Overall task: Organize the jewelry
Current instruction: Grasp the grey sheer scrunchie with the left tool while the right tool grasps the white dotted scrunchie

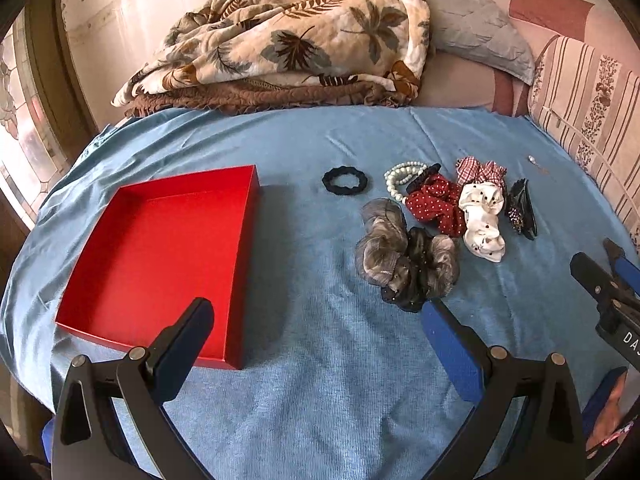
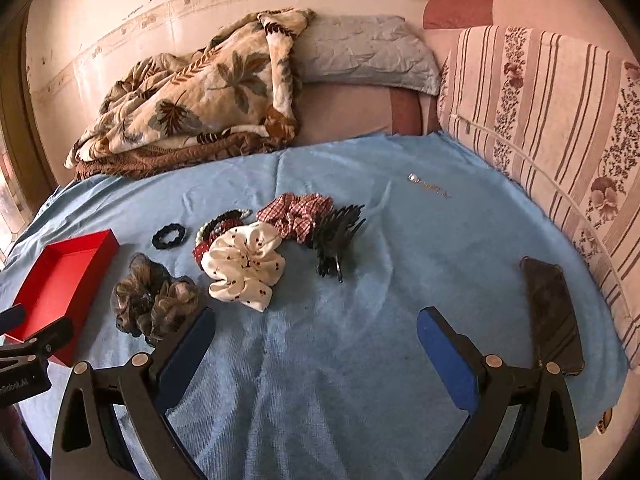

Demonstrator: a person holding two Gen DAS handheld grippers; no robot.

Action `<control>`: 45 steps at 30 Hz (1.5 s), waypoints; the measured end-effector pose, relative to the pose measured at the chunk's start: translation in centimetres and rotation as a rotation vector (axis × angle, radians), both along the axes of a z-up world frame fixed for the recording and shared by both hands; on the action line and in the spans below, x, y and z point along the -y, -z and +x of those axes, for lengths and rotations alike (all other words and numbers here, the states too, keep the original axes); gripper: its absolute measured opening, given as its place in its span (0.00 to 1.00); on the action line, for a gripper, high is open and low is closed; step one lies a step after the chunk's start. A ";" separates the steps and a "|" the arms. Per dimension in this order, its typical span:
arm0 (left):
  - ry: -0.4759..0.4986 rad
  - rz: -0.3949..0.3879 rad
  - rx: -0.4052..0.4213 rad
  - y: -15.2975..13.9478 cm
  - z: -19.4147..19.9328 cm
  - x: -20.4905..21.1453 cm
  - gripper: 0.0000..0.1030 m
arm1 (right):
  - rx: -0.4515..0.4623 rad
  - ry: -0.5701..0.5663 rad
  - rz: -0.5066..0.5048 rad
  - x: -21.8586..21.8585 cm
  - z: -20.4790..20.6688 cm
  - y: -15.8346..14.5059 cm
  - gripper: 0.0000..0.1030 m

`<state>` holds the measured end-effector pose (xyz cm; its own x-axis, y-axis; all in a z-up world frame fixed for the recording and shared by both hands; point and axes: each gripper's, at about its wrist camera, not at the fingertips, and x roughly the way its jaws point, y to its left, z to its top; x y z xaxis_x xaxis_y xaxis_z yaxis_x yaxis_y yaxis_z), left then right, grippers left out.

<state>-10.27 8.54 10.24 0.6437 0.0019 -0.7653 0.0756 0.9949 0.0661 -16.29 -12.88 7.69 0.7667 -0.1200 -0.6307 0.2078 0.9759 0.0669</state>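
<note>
An empty red box [image 1: 156, 256] lies on the blue cloth [image 1: 320, 380], left; it also shows in the right wrist view [image 2: 60, 280]. Right of it lie a black hair tie [image 1: 346, 179], a pearl bracelet [image 1: 400, 176], a grey scrunchie [image 1: 404, 256], a red dotted scrunchie [image 1: 434, 204], a white scrunchie [image 1: 482, 220], a checked scrunchie [image 1: 478, 170] and a black claw clip [image 1: 522, 210]. A small necklace [image 2: 428, 185] lies farther back. My left gripper [image 1: 316, 316] is open and empty, near the grey scrunchie. My right gripper [image 2: 316, 324] is open and empty, in front of the white scrunchie [image 2: 244, 264].
A leaf-print quilt [image 1: 288, 44] and a grey pillow [image 1: 480, 36] lie at the back. A striped cushion [image 2: 560, 128] runs along the right. A dark phone [image 2: 554, 312] lies on the cloth at the right.
</note>
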 end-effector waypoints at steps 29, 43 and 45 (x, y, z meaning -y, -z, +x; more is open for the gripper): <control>0.112 -0.136 -0.170 4.8 7.4 2.2 0.69 | -0.123 -0.207 0.132 -2.4 10.9 2.6 0.63; 0.061 -0.217 -0.101 0.6 4.0 -2.4 0.02 | -0.102 -0.264 0.201 -2.3 7.8 0.4 0.04; 0.040 -0.223 -0.077 -0.5 3.4 -3.7 0.02 | -0.084 -0.288 0.191 -3.2 7.1 -0.6 0.03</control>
